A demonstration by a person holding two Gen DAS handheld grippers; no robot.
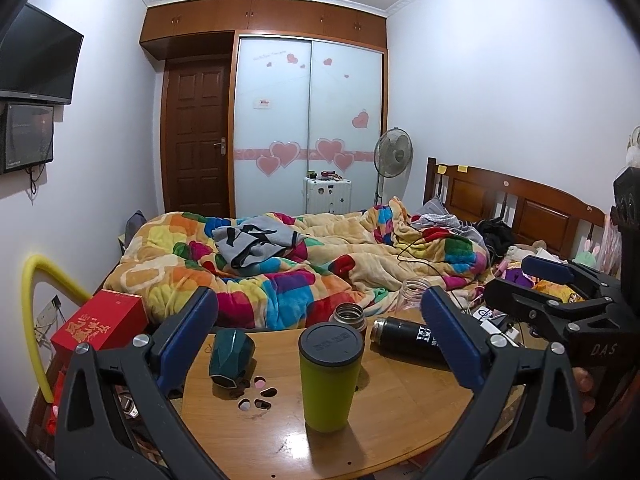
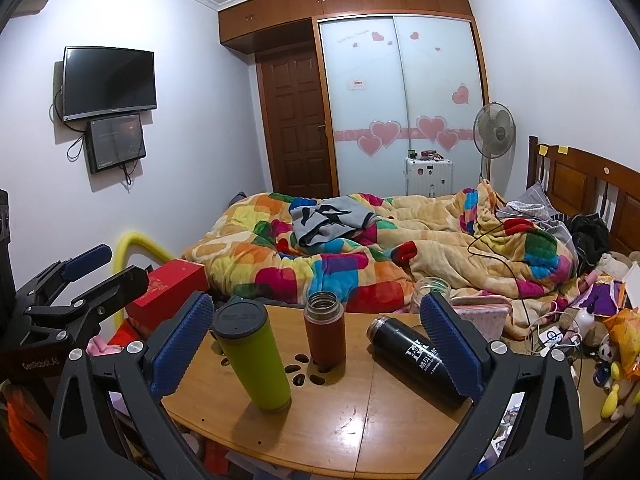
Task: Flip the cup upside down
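A lime-green tumbler [image 1: 331, 376] with a dark end uppermost stands on the round wooden table [image 1: 400, 408]; it also shows in the right wrist view [image 2: 252, 356]. A dark teal faceted cup [image 1: 231, 356] lies tilted on the table's left side. A brown flask [image 2: 324, 328] stands open-topped behind. A black bottle [image 2: 416, 356] lies on its side at the right. My left gripper [image 1: 316, 340] is open and empty, its fingers either side of the green tumbler, held back from it. My right gripper [image 2: 316, 340] is open and empty, over the table.
A bed with a colourful quilt [image 1: 320, 256] lies right behind the table. A red box [image 1: 100, 320] and a yellow foam tube [image 1: 36, 320] stand at the left. A clear jar [image 2: 432, 288], cables and toys crowd the right side.
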